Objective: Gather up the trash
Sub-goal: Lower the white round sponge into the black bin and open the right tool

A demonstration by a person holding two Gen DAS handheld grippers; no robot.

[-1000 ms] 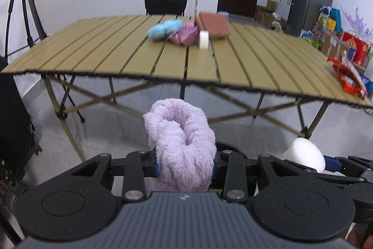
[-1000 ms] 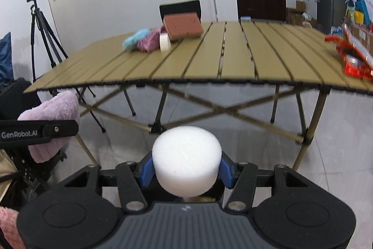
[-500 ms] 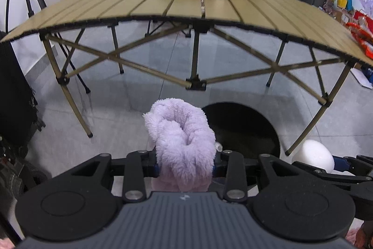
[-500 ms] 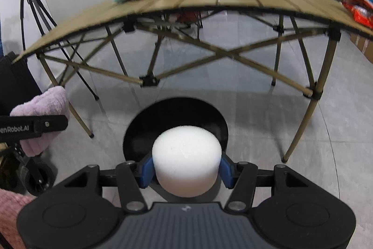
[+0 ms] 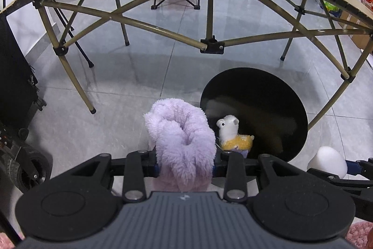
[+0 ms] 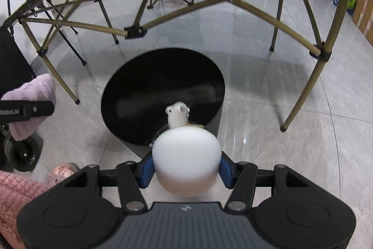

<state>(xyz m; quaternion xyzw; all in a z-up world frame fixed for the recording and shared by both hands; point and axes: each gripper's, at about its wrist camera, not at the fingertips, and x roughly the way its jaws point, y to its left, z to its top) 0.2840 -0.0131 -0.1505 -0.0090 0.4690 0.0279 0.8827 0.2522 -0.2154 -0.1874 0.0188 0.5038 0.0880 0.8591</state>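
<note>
1. Right wrist view: the right gripper (image 6: 186, 167) pinches a white foam puck (image 6: 186, 161), poised at the near rim of the black bin (image 6: 130, 95), ready to drop.
2. The left gripper (image 5: 185, 167) clamps a fluffy lilac cloth (image 5: 181, 139), just left of the bin.
3. Inside the bin sits an alpaca toy (image 5: 233, 133); beyond stands the folding table (image 5: 209, 15).

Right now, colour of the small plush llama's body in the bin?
Yellow body, white head; left wrist view.

lilac fluffy sock (image 5: 184, 144), white foam puck (image 6: 186, 160), blk bin (image 6: 163, 90)
</note>
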